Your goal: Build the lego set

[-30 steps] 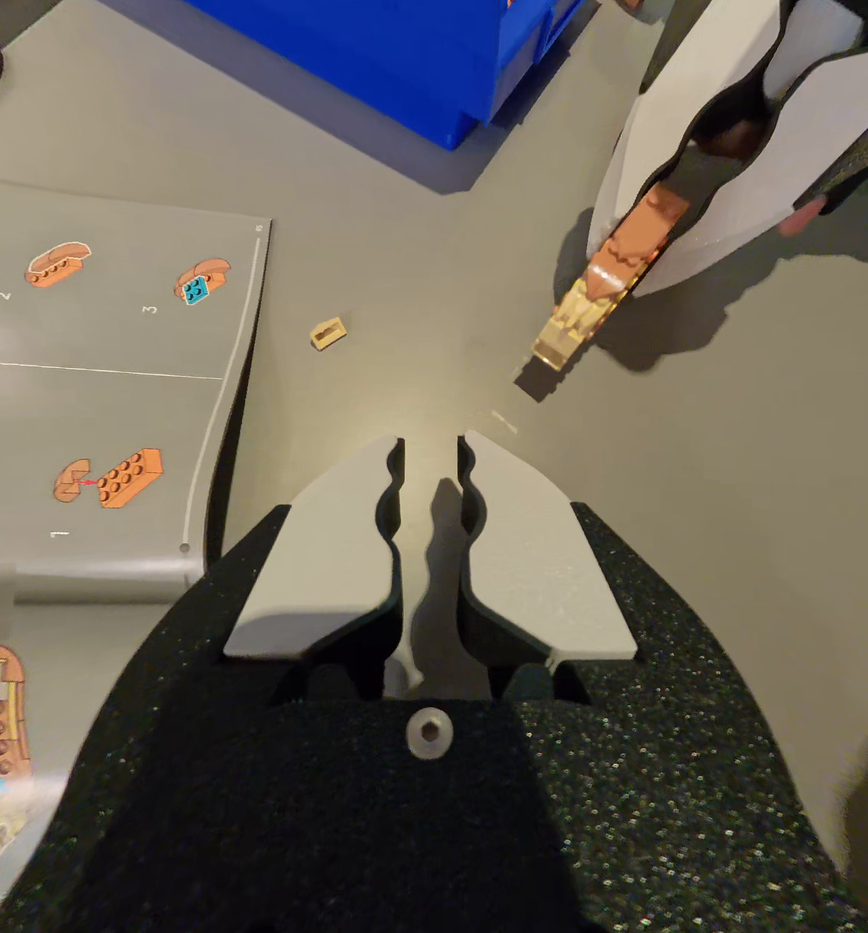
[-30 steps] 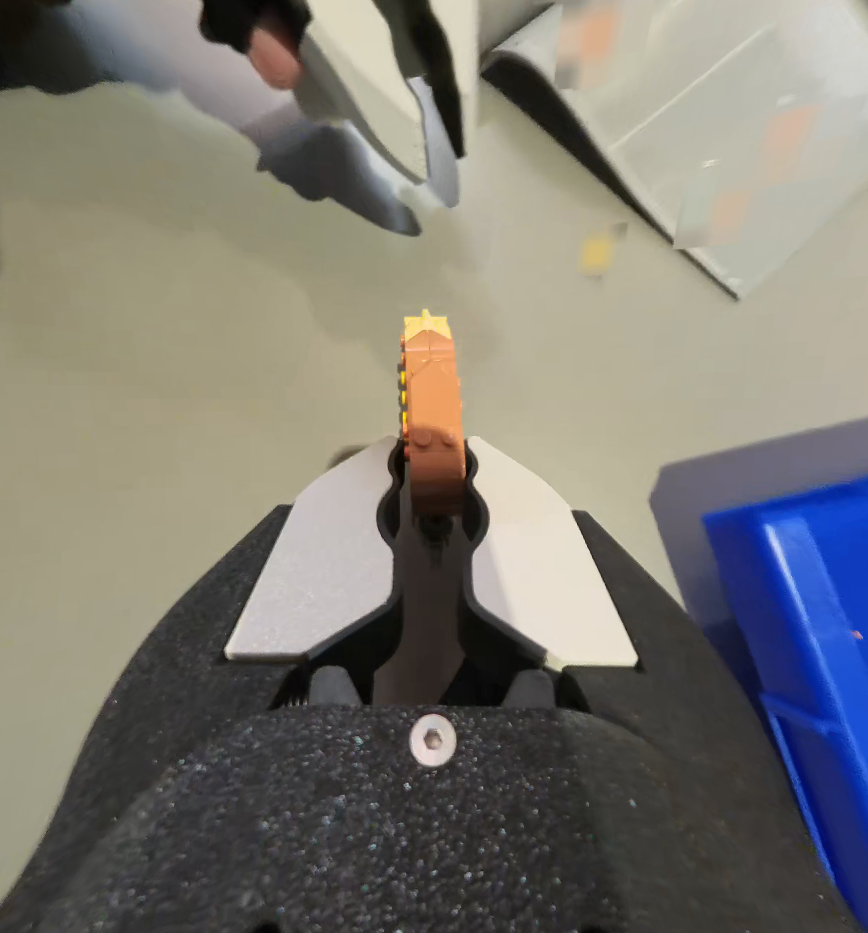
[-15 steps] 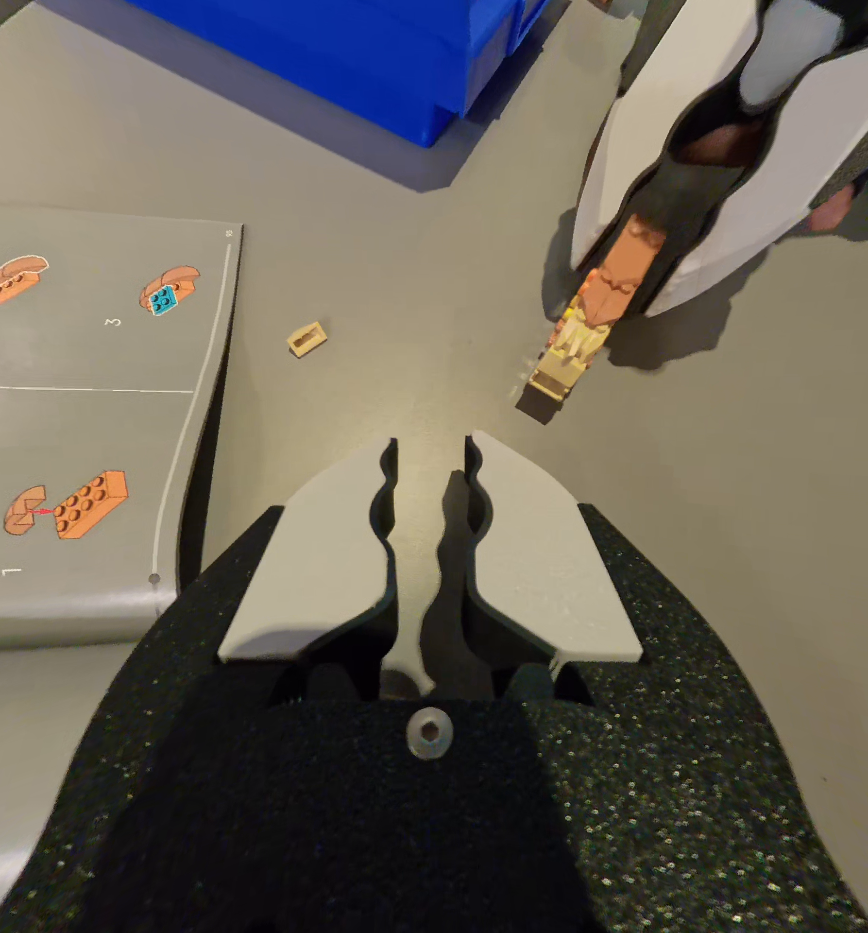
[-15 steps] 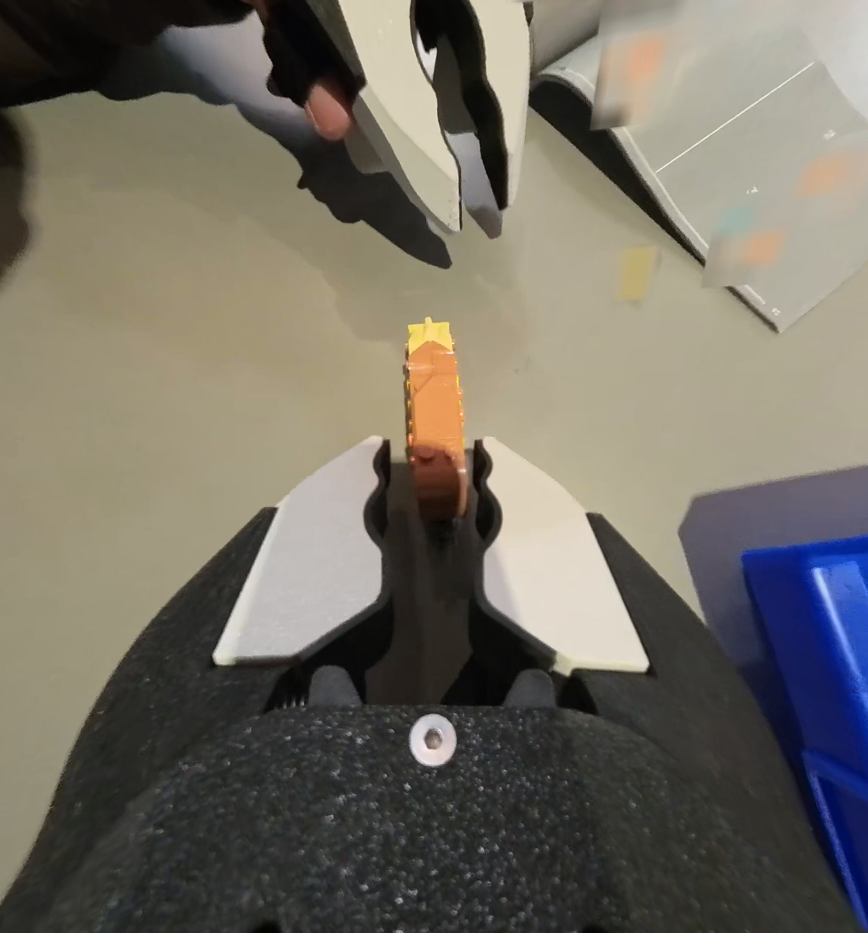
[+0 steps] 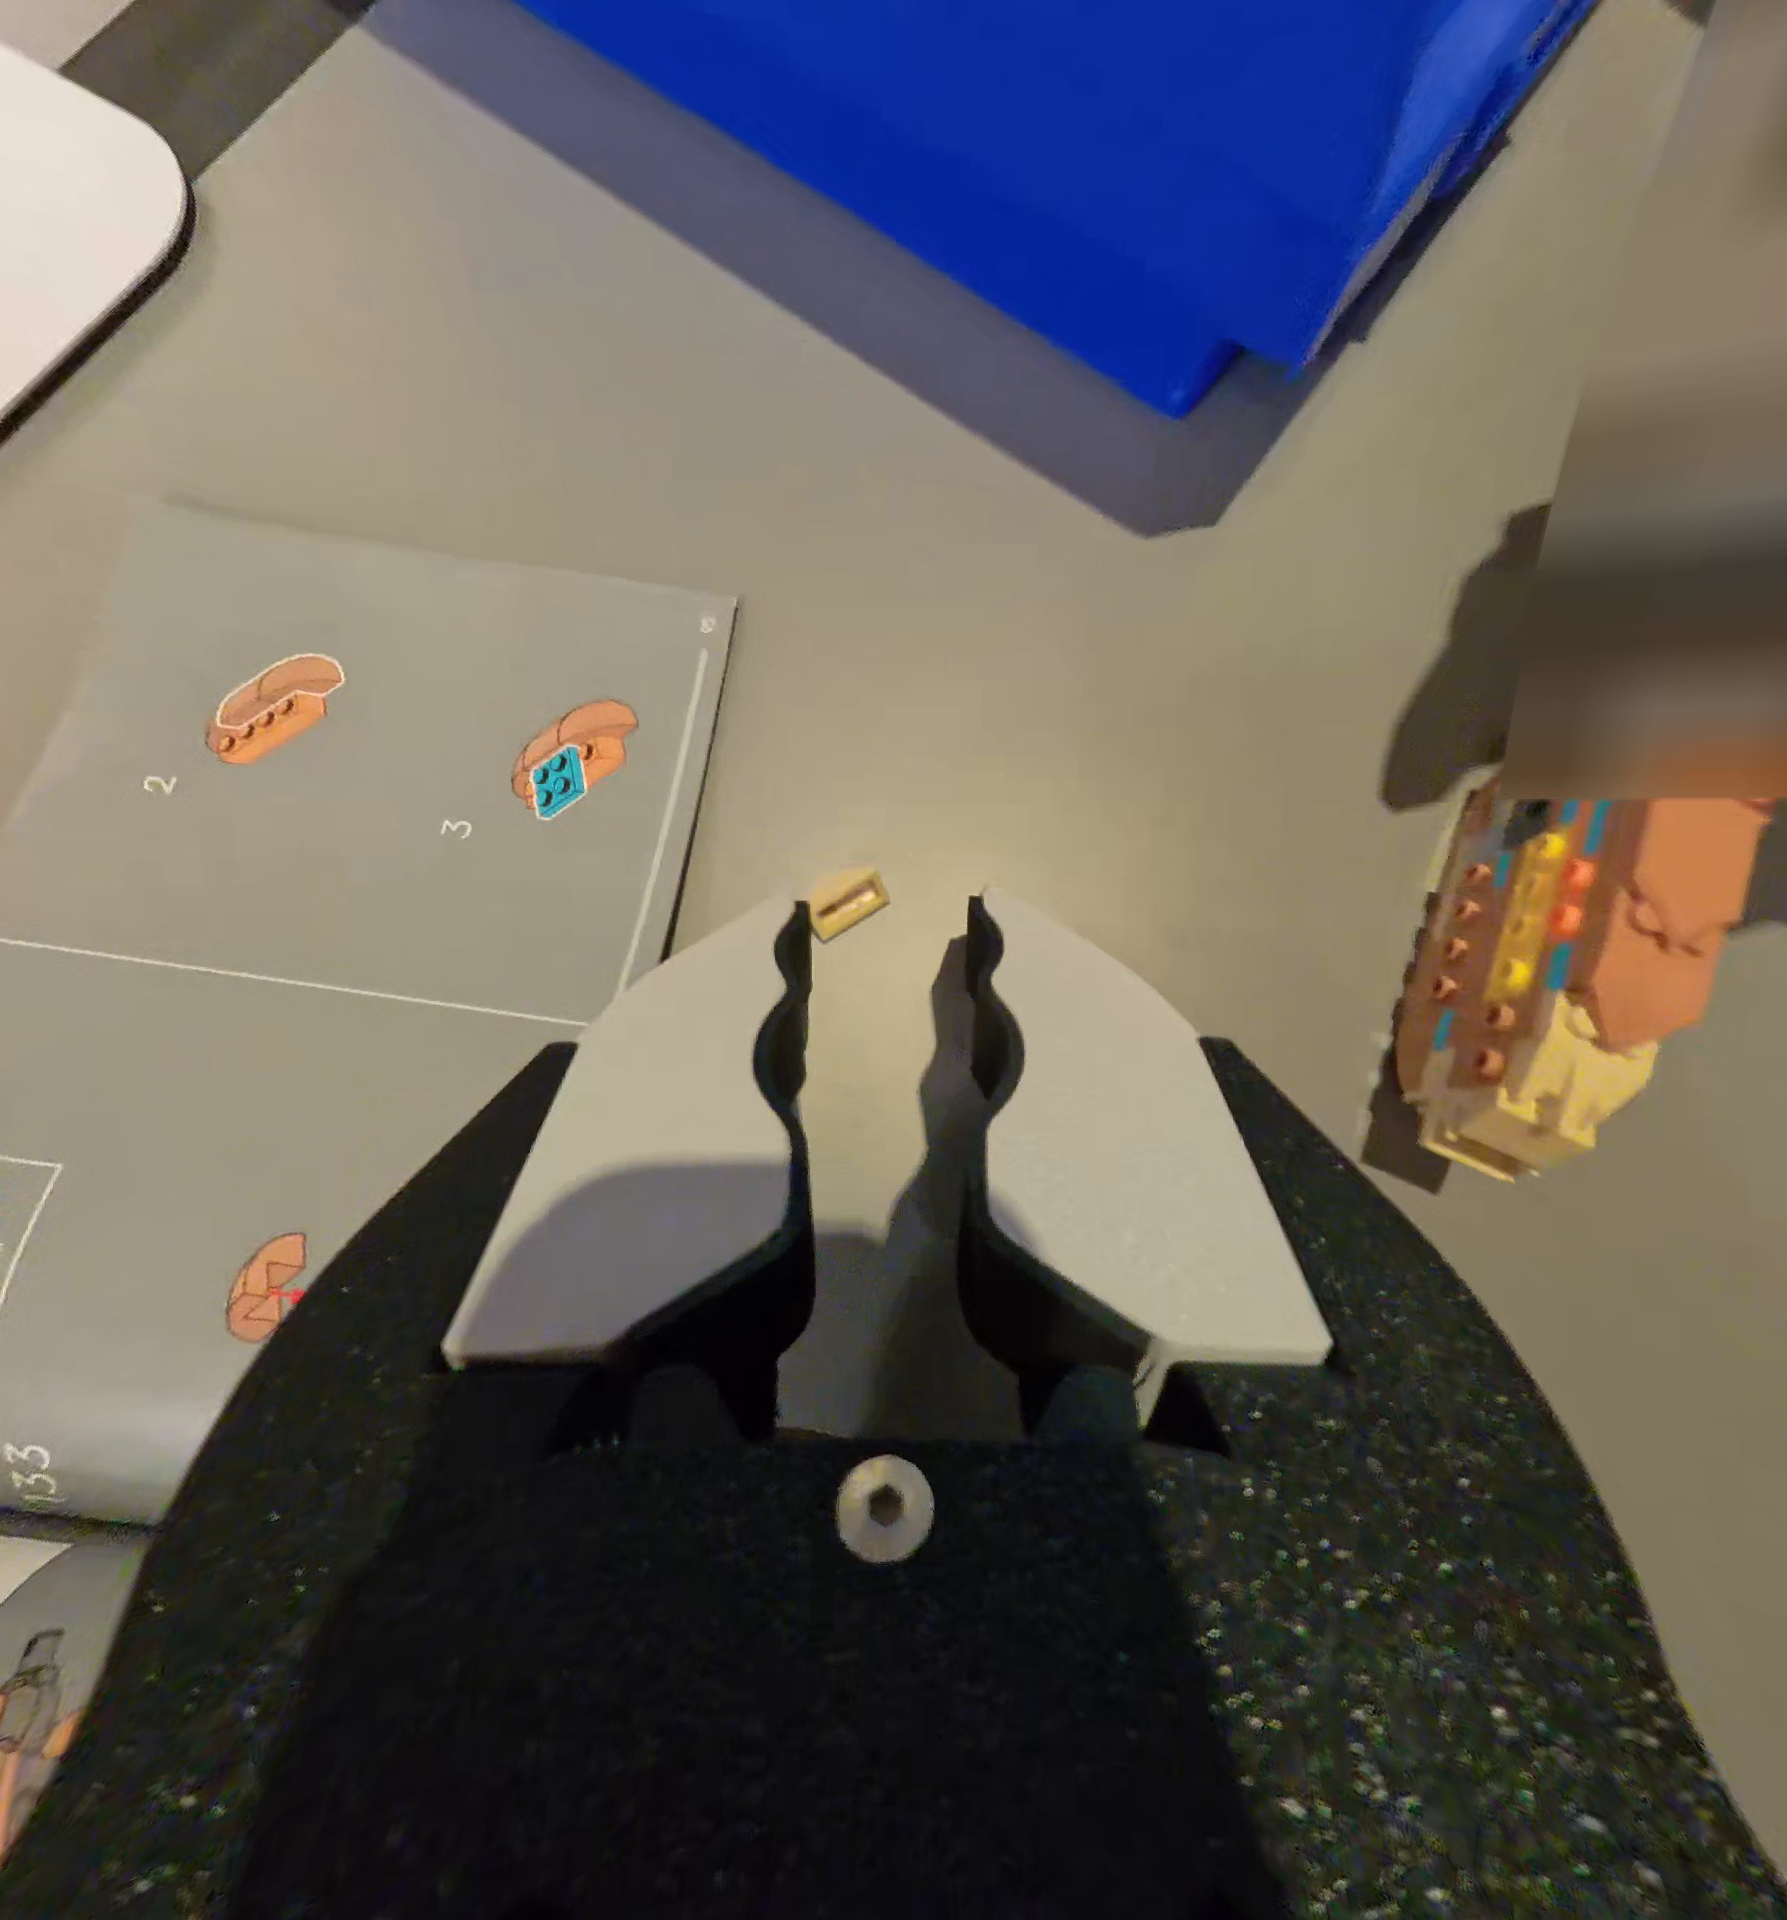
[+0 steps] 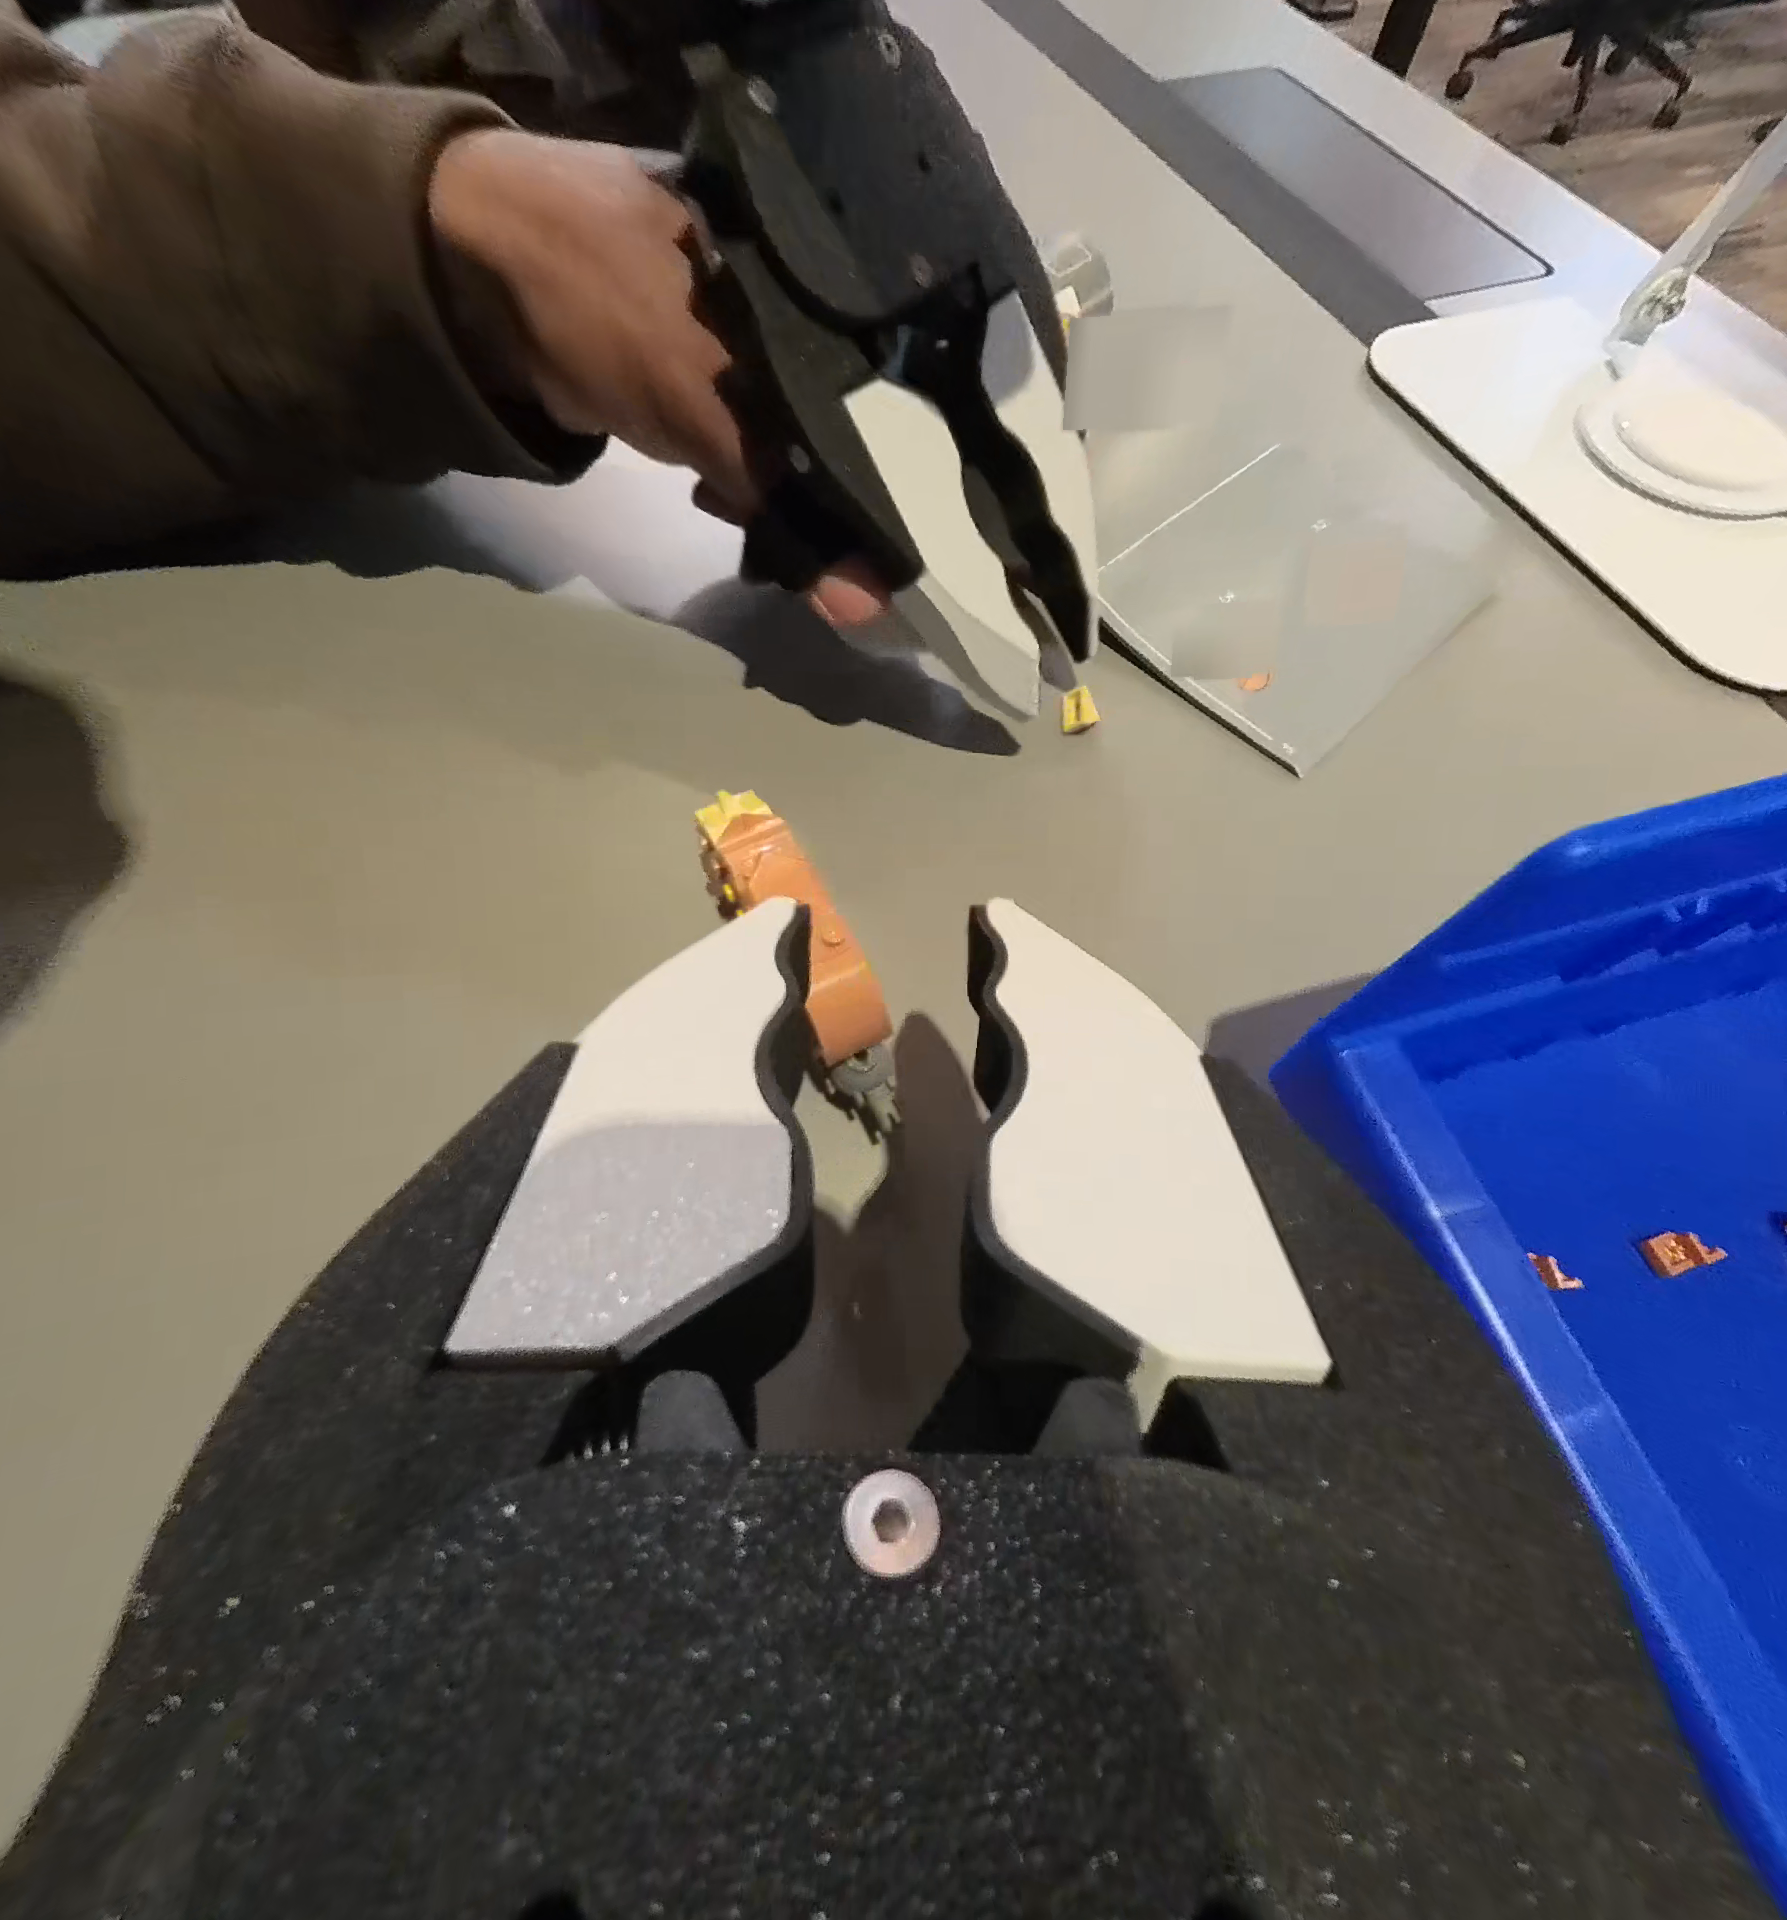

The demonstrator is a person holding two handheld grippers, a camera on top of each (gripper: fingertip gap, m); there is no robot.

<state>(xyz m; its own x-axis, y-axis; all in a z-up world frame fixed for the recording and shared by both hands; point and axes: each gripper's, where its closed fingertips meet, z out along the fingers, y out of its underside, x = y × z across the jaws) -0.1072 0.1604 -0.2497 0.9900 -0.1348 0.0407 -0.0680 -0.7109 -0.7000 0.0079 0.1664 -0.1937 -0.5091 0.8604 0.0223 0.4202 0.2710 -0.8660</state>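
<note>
The right gripper (image 6: 884,914) is standing with its jaws wide apart, gripping nothing — the brown lego build (image 6: 801,935) is lying on the grey bench (image 6: 349,883) between the fingers, beside the left one. The left gripper (image 5: 884,909) is hovering with its jaws parted and empty, a small tan piece (image 5: 847,902) sitting on the bench at its tips. An instruction booklet (image 5: 349,831) is lying to its left, a blue bin (image 6: 1647,1143) beside the right gripper.
</note>
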